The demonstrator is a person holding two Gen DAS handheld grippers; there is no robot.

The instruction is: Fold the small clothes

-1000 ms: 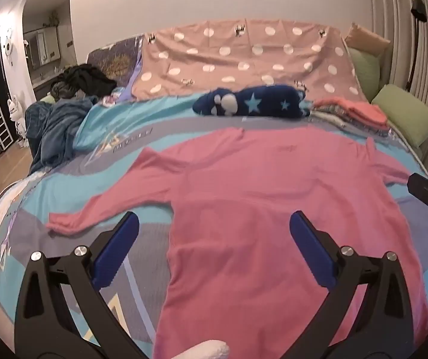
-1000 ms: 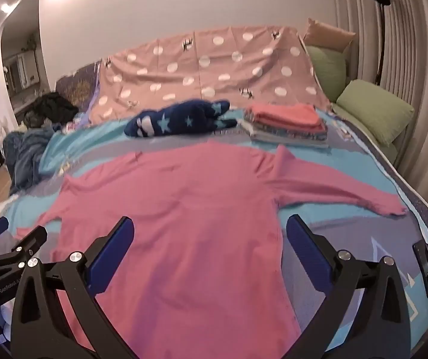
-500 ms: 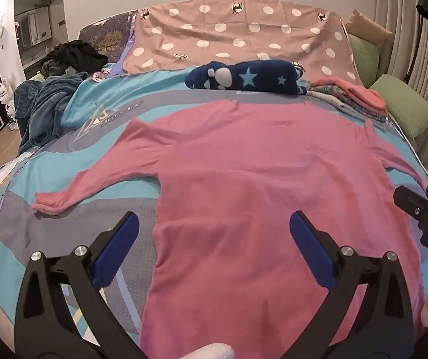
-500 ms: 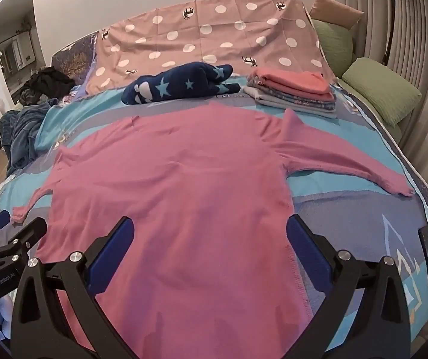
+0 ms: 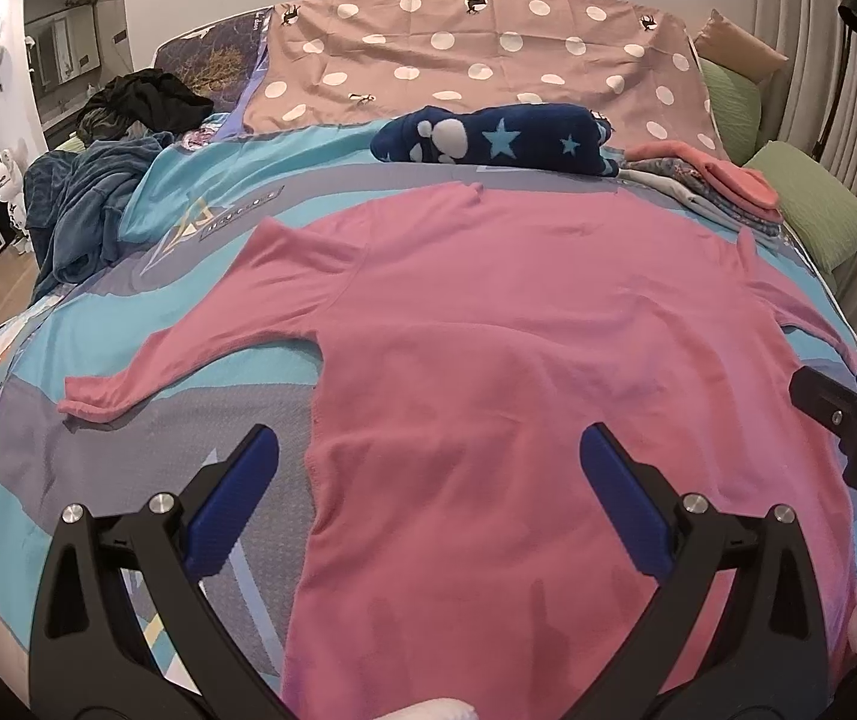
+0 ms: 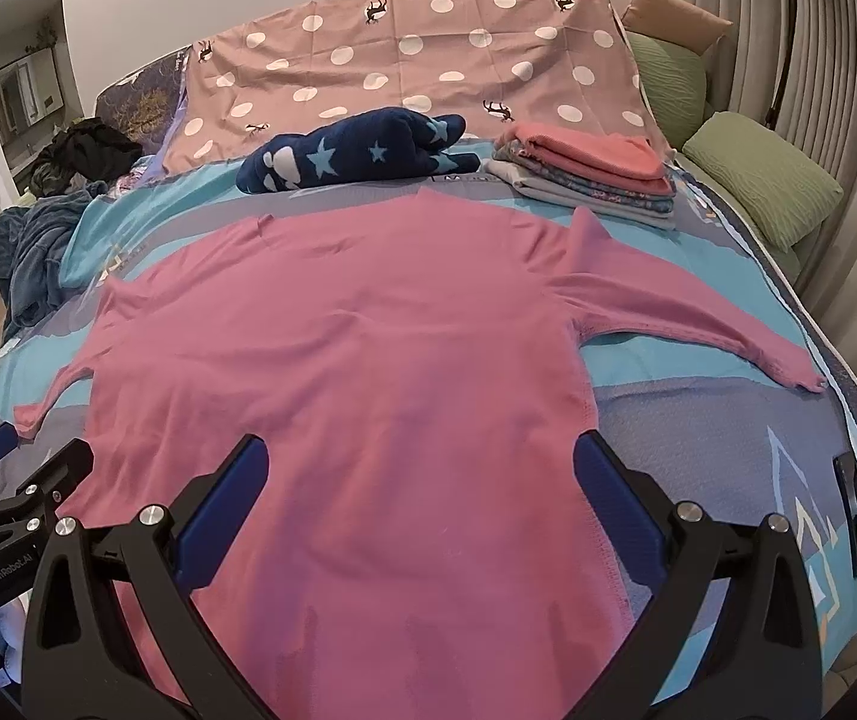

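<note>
Both tools were wide open and held nothing. Your left tool (image 5: 428,492) hung over the lower left part of the pink long-sleeve top (image 5: 518,360), its left finger past the side seam and over the bed cover (image 5: 128,450). Your right tool (image 6: 422,498) sat over the lower right part, its right finger just outside the right seam. Each tool showed at the edge of the other's view.

Change over the last second: both tools came in lower and closer, so the top filled more of each view and its hem dropped under the fingers. The top itself lay as before: flat, both sleeves spread out to the sides, collar towards the headboard. My read: spreading was done and you were lining up the first grasp. No fold was started yet.

No bins or baskets in view. The nearest thing to one was the folded stack (image 6: 590,174) near the right pillows, coral piece on top, patterned ones under it. A navy star-print garment (image 6: 356,150) lay unfolded just beyond the collar, apart from the top.
</note>
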